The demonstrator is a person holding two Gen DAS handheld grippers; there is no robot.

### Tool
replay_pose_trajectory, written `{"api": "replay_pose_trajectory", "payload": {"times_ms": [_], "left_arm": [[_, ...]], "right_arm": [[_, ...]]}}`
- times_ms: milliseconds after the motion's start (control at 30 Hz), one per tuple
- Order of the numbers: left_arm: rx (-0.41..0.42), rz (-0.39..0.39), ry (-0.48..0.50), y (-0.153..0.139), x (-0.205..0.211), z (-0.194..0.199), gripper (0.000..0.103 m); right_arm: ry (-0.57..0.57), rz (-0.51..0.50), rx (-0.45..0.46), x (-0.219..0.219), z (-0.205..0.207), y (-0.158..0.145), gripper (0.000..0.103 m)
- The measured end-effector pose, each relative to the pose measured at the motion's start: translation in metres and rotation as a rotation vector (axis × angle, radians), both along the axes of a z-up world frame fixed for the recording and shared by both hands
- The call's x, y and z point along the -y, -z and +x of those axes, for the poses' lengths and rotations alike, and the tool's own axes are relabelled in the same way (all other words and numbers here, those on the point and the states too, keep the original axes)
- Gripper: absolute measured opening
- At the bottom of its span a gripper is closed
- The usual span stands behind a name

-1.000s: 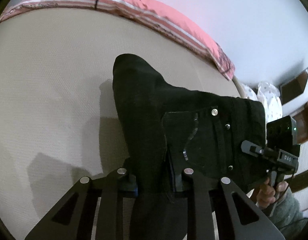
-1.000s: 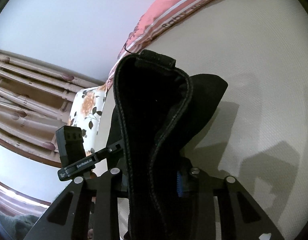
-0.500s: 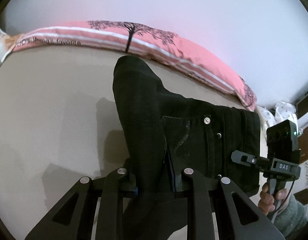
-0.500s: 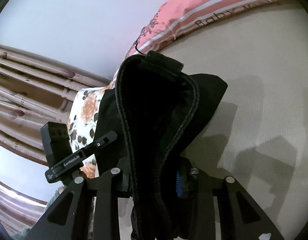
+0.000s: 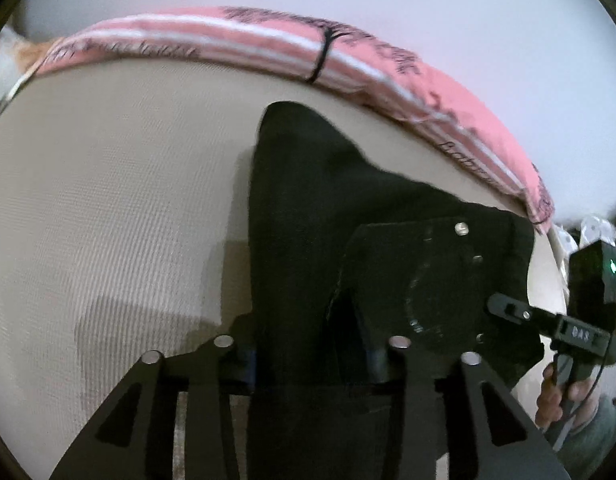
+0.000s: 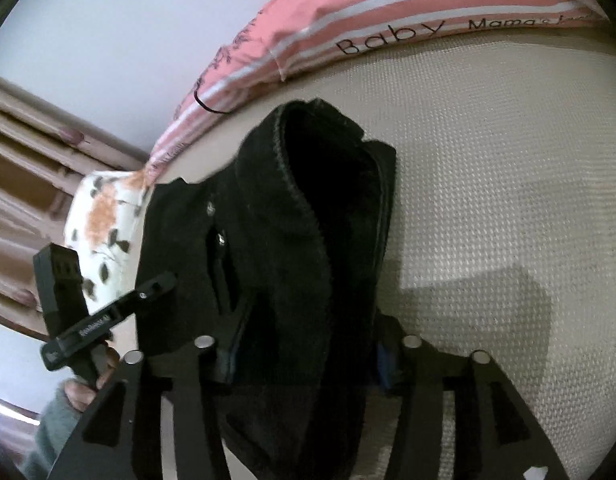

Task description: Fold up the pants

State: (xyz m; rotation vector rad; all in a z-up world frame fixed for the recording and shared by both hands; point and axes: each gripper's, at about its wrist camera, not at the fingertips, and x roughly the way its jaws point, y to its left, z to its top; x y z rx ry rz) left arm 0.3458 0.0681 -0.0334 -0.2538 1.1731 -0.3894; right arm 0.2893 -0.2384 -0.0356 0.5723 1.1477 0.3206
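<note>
The black pants [image 5: 348,240] hang bunched between my two grippers above a beige mattress [image 5: 108,200]. My left gripper [image 5: 312,356] is shut on one end of the waist part, with a rivet pocket showing to its right. My right gripper [image 6: 304,356] is shut on the other end, where the thick waistband [image 6: 300,184] folds upward. Each view shows the other gripper at its edge: the right one appears in the left wrist view [image 5: 508,308], the left one in the right wrist view [image 6: 164,280]. The legs hang out of sight below.
A pink striped pillow [image 5: 348,60] lies along the far edge of the mattress, also seen in the right wrist view [image 6: 388,12]. A floral pillow [image 6: 104,216] lies at the left, with a wooden headboard [image 6: 20,168] behind it. A pale wall is behind.
Both grippers have kept their hold and swung with the pants. The cameras now tilt lower and closer to the mattress, and the pants hang nearer the pink pillow.
</note>
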Motion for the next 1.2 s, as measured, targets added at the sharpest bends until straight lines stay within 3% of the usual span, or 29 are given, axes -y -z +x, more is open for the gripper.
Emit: {"api": "replay_pose_trajectory", "payload": {"times_ms": [200,333,533,633,867,1200], "left_arm": [[0.011,0.031,-0.019,-0.005,-0.007,-0.021,0.05],[0.057,0.131,-0.026,-0.018,-0.008,-0.046,0.05],[0.121,0.216,-0.068,-0.039,-0.016,-0.087,0.054],[0.159,0.255,-0.093,-0.052,-0.018,-0.109,0.058],[0.186,0.291,-0.113,-0.075,-0.019,-0.148,0.065],[0.212,0.32,-0.121,-0.085,-0.015,-0.184,0.066]], "right_arm": [[-0.002,-0.128,0.045,-0.01,-0.023,-0.013,0.054],[0.004,-0.214,0.087,-0.013,-0.045,-0.029,0.054],[0.075,-0.216,0.123,-0.007,-0.084,-0.049,0.054],[0.077,-0.269,0.143,-0.015,-0.103,-0.056,0.054],[0.064,-0.365,0.196,-0.039,-0.133,-0.074,0.063],[0.006,-0.436,0.247,-0.083,-0.16,-0.092,0.068]]}}
